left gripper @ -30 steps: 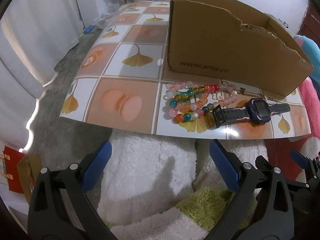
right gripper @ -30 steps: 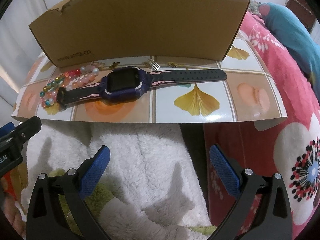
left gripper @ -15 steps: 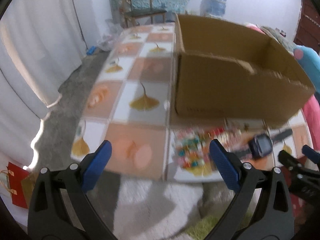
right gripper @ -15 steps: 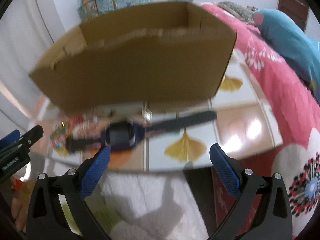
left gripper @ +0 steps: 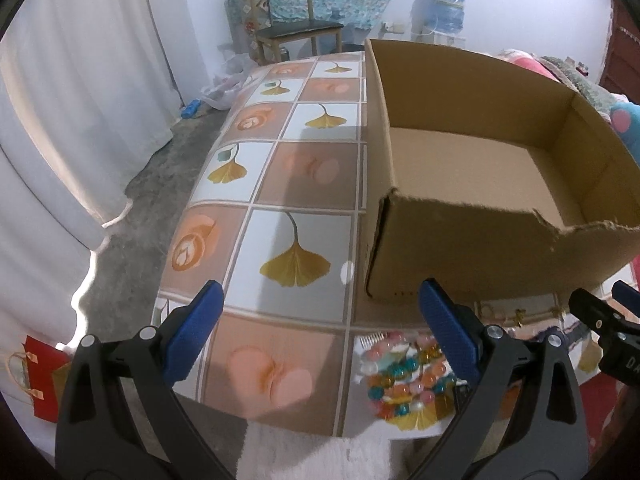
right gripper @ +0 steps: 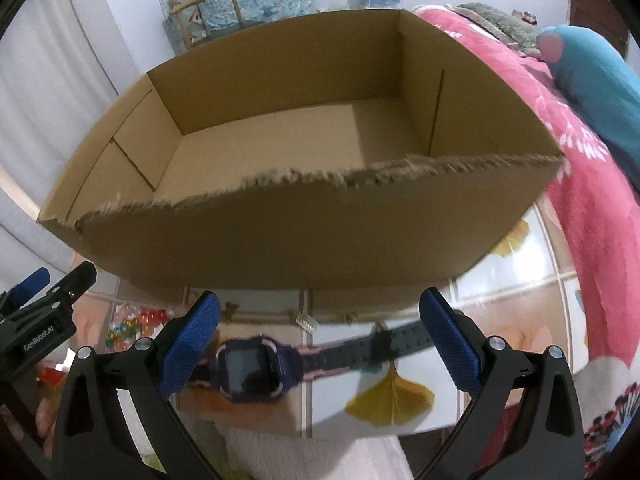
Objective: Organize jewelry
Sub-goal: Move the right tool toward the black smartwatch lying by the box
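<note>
An empty cardboard box with a torn front edge stands on the tiled table; it also shows in the right wrist view. Colourful bead bracelets lie in front of its left corner and show small in the right wrist view. A dark blue smartwatch lies flat in front of the box, with a small silver clip and a thin chain behind it. My left gripper is open and empty above the table's near edge, left of the beads. My right gripper is open and empty over the watch.
The table has a ginkgo-leaf tile pattern. A pink flowered bedspread and a teal cushion lie right of the table. A wooden chair and a water bottle stand at the back wall. White curtains hang on the left.
Both grippers have risen and moved forward over the table's front edge. The box interior now shows. The beads and watch lie where they were.
</note>
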Available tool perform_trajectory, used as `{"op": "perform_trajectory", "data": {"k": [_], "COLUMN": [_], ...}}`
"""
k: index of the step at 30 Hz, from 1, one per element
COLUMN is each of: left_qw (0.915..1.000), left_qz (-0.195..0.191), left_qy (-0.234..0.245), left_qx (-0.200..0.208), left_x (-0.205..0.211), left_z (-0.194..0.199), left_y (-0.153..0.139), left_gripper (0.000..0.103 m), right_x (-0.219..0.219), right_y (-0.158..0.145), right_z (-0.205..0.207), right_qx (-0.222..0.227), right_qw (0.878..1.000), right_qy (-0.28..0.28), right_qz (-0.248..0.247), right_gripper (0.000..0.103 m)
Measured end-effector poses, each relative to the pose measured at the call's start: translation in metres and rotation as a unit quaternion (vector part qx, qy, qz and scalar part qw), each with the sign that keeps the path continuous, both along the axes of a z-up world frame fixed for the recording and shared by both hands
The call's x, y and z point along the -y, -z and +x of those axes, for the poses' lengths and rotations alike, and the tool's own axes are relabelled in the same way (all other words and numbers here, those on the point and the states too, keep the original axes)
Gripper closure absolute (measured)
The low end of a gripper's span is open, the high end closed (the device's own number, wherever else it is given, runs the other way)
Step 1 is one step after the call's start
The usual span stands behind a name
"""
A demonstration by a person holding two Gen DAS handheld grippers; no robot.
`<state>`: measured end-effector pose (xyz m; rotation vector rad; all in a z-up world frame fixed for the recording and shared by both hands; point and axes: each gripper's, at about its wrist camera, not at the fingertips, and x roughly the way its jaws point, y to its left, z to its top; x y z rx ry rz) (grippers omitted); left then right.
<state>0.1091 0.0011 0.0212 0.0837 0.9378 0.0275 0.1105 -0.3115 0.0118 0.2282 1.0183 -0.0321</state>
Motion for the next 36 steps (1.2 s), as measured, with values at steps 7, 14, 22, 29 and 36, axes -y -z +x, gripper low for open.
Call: {"op": "perform_trajectory", "data": {"k": [7,14,22,29,36], "left_qw": [1.0000,0.9999,0.9999,0.9997,0.9992], "left_qz": [0.005,0.013,0.002,-0.006,-0.009], "left_qy": [-0.005,-0.008,-0.007,0.013,0.030], "left_qx": [-0.001,0.002,0.009,0.021,0.026], "left_x": [0.000,0.003,0.003,-0.002,-0.007], "left_z": [0.012,0.025,0.027,0.003,-0.021], "left_y": [0.001,0.001,-0.001,-0.007,-0.014], "left_gripper": [0.008,0.008,0.008,0.008,0.008], "right_x": [-0.008,-0.011,-0.018,-0.034,-0.040], "right_y": [0.000,-0.001,-0.009,-0.018,-0.043], "right_z": [0.010,0.016,0.006,-0.028,-0.052], "right_qx": [0.002,0.009,0.023,0.039,0.091], "right_qw": [1.000,1.000,0.999,0.998,0.992], "right_qy": [0.003,0.006,0.008,-0.008,-0.003], "right_qz": [0.011,0.015,-0.022,-0.053,-0.087], "right_gripper": [0.006,0.006,0.006,0.006,0.006]}}
